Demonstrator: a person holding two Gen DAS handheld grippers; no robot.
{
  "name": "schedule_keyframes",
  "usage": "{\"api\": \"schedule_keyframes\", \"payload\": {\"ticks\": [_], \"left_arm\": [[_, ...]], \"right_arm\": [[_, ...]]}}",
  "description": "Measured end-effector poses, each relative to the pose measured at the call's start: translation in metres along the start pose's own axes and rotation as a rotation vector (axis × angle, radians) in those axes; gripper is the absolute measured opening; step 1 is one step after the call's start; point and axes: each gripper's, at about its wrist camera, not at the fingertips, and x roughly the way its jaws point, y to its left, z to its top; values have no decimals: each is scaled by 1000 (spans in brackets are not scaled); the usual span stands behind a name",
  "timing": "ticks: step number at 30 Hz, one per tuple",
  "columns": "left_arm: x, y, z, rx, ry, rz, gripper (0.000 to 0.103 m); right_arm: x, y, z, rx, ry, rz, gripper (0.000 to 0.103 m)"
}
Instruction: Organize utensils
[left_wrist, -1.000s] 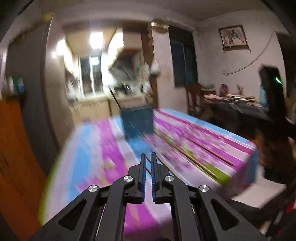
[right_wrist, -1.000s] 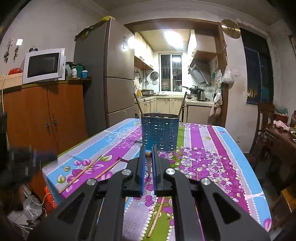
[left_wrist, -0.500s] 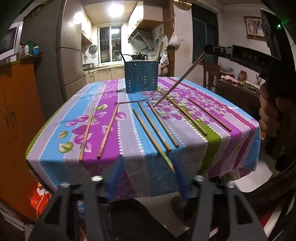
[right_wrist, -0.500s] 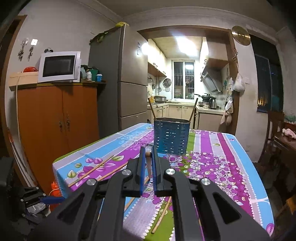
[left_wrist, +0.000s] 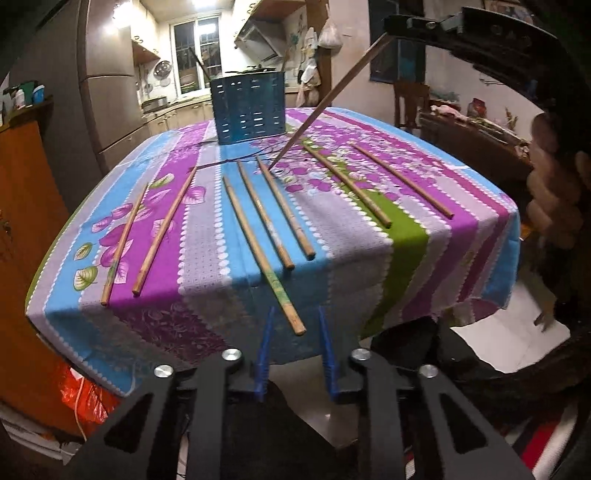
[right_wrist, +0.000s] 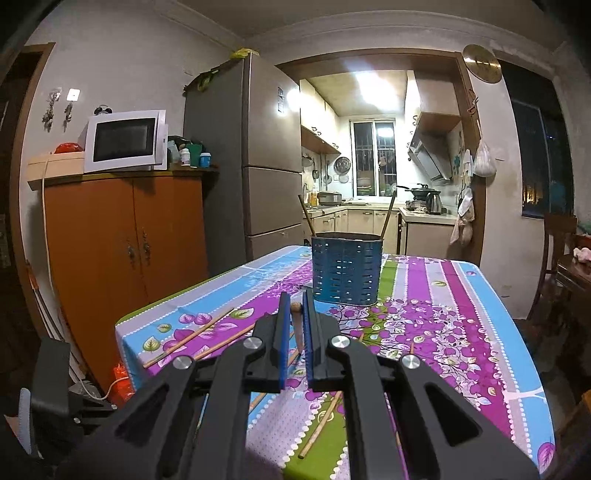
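Left wrist view: seven chopsticks (left_wrist: 263, 240) lie on the table (left_wrist: 406, 236). The left gripper (left_wrist: 295, 350) is closing around one sticking off the near edge; its pads aren't touching it.

Right wrist view: the right gripper (right_wrist: 294, 332) pinches one chopstick (right_wrist: 296, 314) near the blue holder (right_wrist: 345, 271), where two already stand.

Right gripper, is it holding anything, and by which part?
Yes. The right gripper is shut on a wooden chopstick, clamped near its thick upper end, the thin tip slanting down to the tablecloth.
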Motion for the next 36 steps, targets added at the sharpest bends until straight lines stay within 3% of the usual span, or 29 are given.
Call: {"api": "schedule_keyframes", "payload": {"ticks": [7,12,17,27,32,36], "left_arm": [[5,3,-1,0,28,26,18],[4,12,-1,-25,23,41,10],[-13,25,6,-45,-71,100,8],[-37,50,47,-27,-212,119,8],[-50,63,77,15,-282,98,8],[-61,79,108,-1,-351,38,8]], "right_arm": [[-1,0,1,10,-7,6,5],[-1,4,1,-5,-13,9,5],[-1,5,3,-9,-21,-3,5],[2,-5,16,21,-43,-32,5],[9,-8,25,25,-46,-32,5],[14,-11,31,28,-42,-29,5]]}}
